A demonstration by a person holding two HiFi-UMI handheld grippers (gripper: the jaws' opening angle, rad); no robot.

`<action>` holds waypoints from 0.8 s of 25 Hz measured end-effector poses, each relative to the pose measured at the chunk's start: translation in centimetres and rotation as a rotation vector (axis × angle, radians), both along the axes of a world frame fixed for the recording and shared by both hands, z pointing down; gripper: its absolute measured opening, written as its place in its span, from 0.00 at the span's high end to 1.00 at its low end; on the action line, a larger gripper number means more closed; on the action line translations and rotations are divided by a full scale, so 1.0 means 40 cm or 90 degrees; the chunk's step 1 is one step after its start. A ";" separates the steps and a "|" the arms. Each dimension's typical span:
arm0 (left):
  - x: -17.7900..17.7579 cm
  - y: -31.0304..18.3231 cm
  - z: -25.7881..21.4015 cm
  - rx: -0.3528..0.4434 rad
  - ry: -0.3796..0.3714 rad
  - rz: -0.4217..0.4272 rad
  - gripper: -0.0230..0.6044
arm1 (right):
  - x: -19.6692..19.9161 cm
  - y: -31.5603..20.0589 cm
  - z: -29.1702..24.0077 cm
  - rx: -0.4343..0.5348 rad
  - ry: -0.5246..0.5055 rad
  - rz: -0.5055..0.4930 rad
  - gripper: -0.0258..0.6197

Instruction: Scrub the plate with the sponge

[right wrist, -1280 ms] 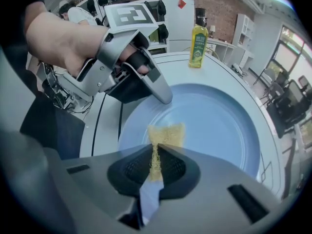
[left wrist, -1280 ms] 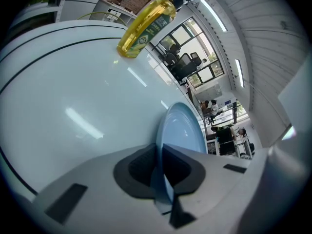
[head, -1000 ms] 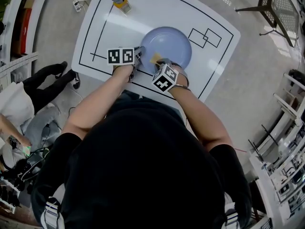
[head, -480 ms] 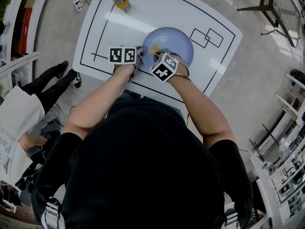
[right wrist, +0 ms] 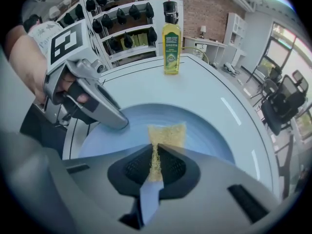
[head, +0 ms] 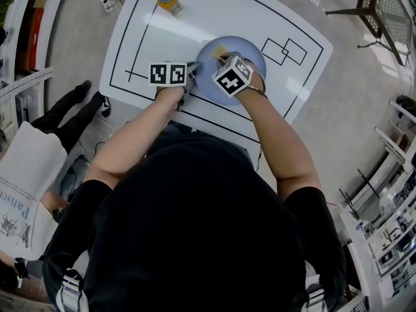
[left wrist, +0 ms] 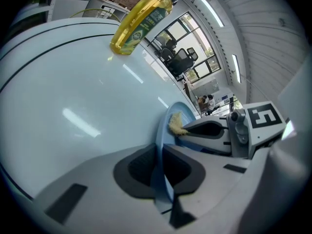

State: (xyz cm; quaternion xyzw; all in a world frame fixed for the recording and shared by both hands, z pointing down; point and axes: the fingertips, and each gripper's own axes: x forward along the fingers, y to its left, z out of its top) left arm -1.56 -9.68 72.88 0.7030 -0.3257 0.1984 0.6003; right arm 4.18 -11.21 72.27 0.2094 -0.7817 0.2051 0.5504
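the pale blue plate (head: 252, 52) is pinched at its rim by the left gripper (left wrist: 159, 169) on the white table (head: 195, 12). the yellow sponge (right wrist: 166, 132) is clamped in the right gripper (right wrist: 155, 164) and laid against the plate's far side. a yellow bottle (head: 166, 0) is seen well apart.
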 end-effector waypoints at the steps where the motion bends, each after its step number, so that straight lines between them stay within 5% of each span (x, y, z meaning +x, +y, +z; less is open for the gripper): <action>1: 0.001 0.002 0.000 -0.007 0.006 -0.006 0.92 | 0.012 -0.011 0.001 0.005 0.004 0.006 0.92; 20: 0.000 0.000 -0.002 -0.035 0.024 -0.049 0.91 | 0.223 0.046 -0.002 -0.009 0.082 0.078 0.92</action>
